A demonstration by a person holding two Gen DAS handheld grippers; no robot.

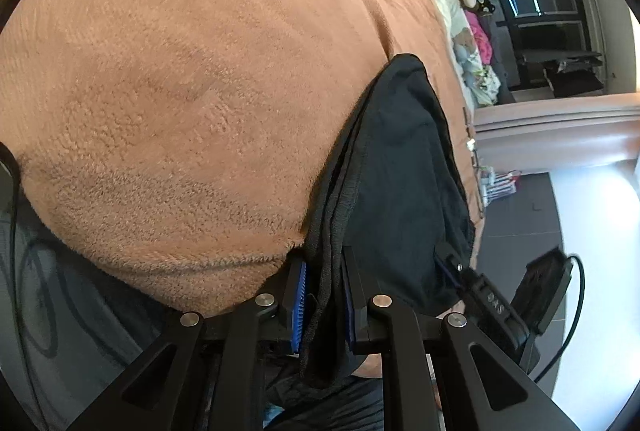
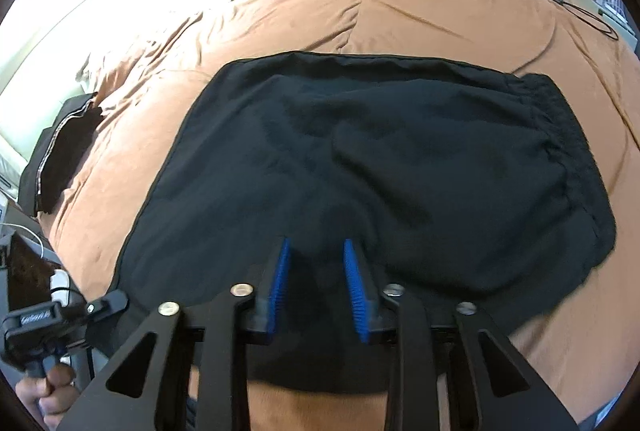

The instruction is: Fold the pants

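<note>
Brown blanket (image 2: pixel 400 3), black pants (image 2: pixel 360 151) under right tool (image 2: pixel 316 287)

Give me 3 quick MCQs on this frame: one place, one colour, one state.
1. Where do the black pants lie?
A. on the brown blanket
B. on a wooden floor
C. in a basket

2. What colour are the gripper pads?
A. red
B. blue
C. white

3. What is the left gripper doing?
A. hanging open over bare blanket
B. shut on the edge of the pants
C. holding a plush toy

Answers:
1 A: the brown blanket shows all around the spread cloth.
2 B: ribbed blue strips line the inner faces of the fingers in both wrist views.
3 B: the left wrist view shows a dark seamed edge pinched between the pads.
</note>
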